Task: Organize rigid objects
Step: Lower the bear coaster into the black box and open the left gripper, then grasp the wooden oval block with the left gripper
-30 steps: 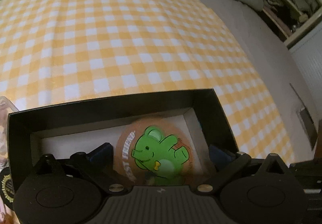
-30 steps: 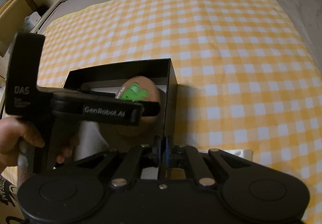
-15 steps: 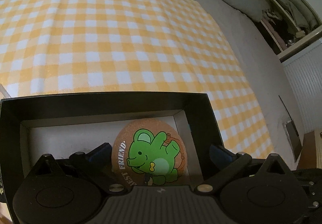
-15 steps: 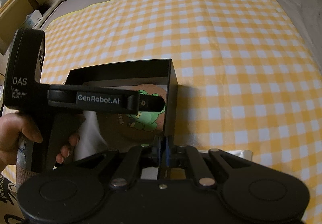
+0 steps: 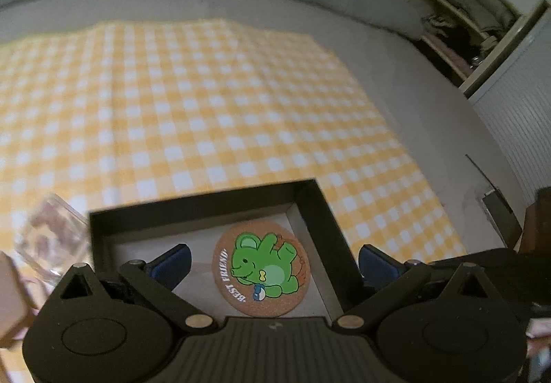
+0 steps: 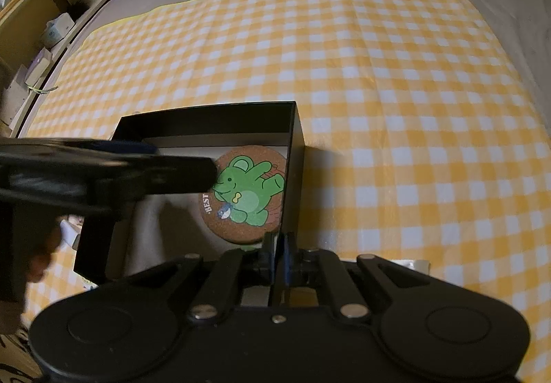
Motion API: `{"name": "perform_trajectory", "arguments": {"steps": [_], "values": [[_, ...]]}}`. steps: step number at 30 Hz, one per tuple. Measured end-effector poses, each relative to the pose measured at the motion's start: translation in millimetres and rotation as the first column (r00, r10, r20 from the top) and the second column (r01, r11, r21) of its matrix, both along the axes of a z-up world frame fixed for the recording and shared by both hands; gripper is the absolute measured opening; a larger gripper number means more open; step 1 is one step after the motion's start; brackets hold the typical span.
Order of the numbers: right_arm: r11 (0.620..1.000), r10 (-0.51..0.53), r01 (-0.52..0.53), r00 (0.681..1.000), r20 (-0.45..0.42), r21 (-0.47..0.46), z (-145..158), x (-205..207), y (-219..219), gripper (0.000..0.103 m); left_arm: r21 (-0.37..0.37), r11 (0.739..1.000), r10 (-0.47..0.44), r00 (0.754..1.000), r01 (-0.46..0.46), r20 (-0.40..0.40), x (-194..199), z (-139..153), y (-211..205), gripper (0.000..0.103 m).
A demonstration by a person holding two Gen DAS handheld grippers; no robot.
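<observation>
A round cork coaster [image 5: 262,268] printed with a green bear and the words "BEST FRIEND" lies flat on the pale floor of an open black box [image 5: 206,202], tucked toward the box's right-hand corner and close against its right wall. The box sits on a yellow-and-white checked cloth [image 5: 193,100] spread over a grey surface. The left gripper [image 5: 273,266] hovers above the box's near edge, angled forward and downward, its two blue-padded fingers [image 5: 172,262] spread wide with nothing between them: one finger hangs over the box interior left of the coaster, the other stands outside the right wall. In the right wrist view the same gripper body reaches in from the left as a dark, blurred bar over the box, its tip just beside the coaster [image 6: 246,192], with part of the person's left hand [image 6: 41,252] visible below it. The right gripper [image 6: 279,259] is low at the box's near right corner, jaws drawn together and pinching the thin edge of the right wall [image 6: 292,176]. A clear plastic container [image 5: 51,238], blurred, rests on the cloth just left of the box
</observation>
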State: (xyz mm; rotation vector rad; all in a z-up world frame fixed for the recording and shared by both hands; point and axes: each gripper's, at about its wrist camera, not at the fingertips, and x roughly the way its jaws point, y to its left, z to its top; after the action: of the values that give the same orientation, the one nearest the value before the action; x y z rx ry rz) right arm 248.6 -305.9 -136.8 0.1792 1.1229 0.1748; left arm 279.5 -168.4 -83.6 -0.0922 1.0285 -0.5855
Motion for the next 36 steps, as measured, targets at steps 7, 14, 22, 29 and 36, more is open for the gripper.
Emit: {"name": "perform_trajectory", "arguments": {"steps": [7,14,22,29,36], "values": [[1.000,0.000,0.000,1.000,0.006,-0.020,0,1,3,0.006,0.046,0.997,0.062,0.989,-0.069,0.138,-22,37,36,0.103],[1.000,-0.004,0.004,1.000,0.017,-0.028,3,1,3,0.005,0.090,0.979,0.160,0.965,-0.181,0.206,-35,54,88,0.103],[1.000,-0.007,0.008,1.000,0.020,-0.029,3,2,-1,0.005,0.135,0.941,0.286,0.941,-0.312,0.181,-38,45,150,0.103],[0.999,-0.006,0.007,1.000,0.015,-0.049,1,6,2,0.005,0.181,0.896,0.396,0.914,-0.406,0.091,-37,19,198,0.097],[0.998,-0.002,0.002,1.000,0.011,-0.061,0,8,3,0.005,0.273,0.863,0.435,0.900,-0.426,0.029,-37,-8,220,0.068]]}}
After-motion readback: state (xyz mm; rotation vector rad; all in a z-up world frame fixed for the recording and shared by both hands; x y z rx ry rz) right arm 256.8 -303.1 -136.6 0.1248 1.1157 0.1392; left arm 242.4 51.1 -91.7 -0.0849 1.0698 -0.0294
